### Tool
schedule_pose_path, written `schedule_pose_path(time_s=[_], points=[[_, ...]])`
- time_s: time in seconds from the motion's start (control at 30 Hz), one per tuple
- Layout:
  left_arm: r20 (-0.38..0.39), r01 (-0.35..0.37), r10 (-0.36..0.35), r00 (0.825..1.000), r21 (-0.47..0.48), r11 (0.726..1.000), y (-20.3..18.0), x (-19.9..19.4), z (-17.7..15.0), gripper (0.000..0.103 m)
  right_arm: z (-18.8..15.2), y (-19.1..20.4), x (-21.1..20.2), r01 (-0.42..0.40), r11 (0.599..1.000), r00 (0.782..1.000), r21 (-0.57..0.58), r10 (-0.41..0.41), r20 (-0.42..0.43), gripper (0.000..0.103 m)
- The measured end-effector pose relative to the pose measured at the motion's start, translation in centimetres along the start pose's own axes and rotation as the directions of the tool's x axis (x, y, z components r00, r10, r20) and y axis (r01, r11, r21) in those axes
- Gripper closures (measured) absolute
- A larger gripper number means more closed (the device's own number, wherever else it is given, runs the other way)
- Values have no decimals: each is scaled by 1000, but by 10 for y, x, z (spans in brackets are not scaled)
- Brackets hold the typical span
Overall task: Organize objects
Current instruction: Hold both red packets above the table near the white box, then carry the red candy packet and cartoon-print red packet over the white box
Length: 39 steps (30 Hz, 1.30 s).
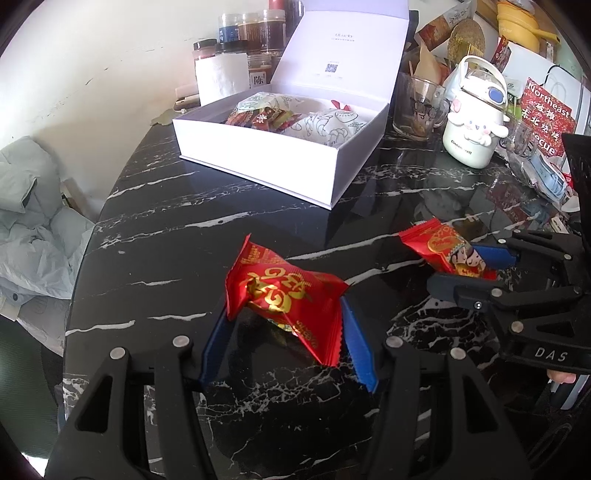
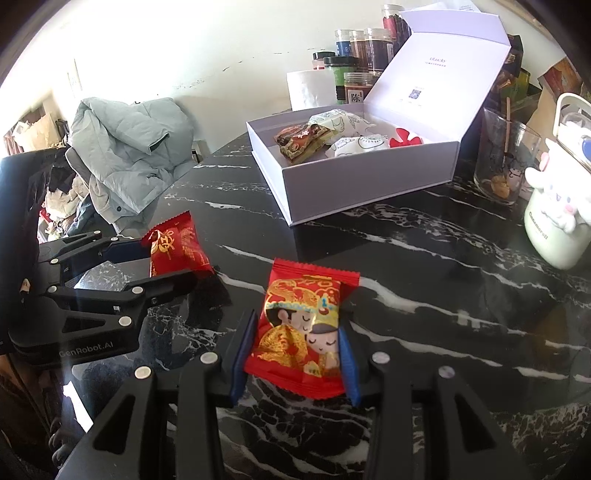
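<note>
My left gripper (image 1: 284, 306) is shut on a red packet with gold lettering (image 1: 284, 291), held just above the black marble table (image 1: 177, 229). From the right wrist view this same left gripper (image 2: 168, 258) and its gold-lettered packet (image 2: 177, 247) sit at the left. My right gripper (image 2: 297, 321) is shut on a red packet with a cartoon couple (image 2: 299, 332), blue pads pressing both its sides. That right gripper (image 1: 456, 264) and the cartoon packet (image 1: 443, 247) appear at the right of the left wrist view. An open white box (image 1: 280, 166) (image 2: 362, 181) holding several wrapped snacks stands beyond both.
Right of the box stand a glass mug (image 1: 417, 107) and a white cartoon-dog bottle (image 1: 472, 122). Spice jars (image 1: 251, 33) and a paper roll (image 1: 221, 77) line the wall behind. A grey jacket (image 2: 125, 147) lies past the table's left edge.
</note>
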<state>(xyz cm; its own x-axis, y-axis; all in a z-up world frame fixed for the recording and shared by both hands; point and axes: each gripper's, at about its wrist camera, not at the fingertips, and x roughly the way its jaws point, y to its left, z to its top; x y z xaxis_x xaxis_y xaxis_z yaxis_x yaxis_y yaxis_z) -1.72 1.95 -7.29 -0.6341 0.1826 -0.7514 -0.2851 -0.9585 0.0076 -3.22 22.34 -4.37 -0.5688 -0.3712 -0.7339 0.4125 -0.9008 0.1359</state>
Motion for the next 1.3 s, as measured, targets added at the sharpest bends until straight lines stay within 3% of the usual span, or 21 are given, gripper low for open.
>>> schedule_pose_path(time_s=[0.63, 1.3], points=[[46, -15, 14, 999, 30, 999, -4, -31, 51, 47, 35, -2, -43, 12, 1000, 998, -22, -10, 63, 62], [36, -3, 1, 999, 53, 999, -3, -6, 107, 47, 85, -32, -29, 33, 999, 996, -24, -31, 82, 62]])
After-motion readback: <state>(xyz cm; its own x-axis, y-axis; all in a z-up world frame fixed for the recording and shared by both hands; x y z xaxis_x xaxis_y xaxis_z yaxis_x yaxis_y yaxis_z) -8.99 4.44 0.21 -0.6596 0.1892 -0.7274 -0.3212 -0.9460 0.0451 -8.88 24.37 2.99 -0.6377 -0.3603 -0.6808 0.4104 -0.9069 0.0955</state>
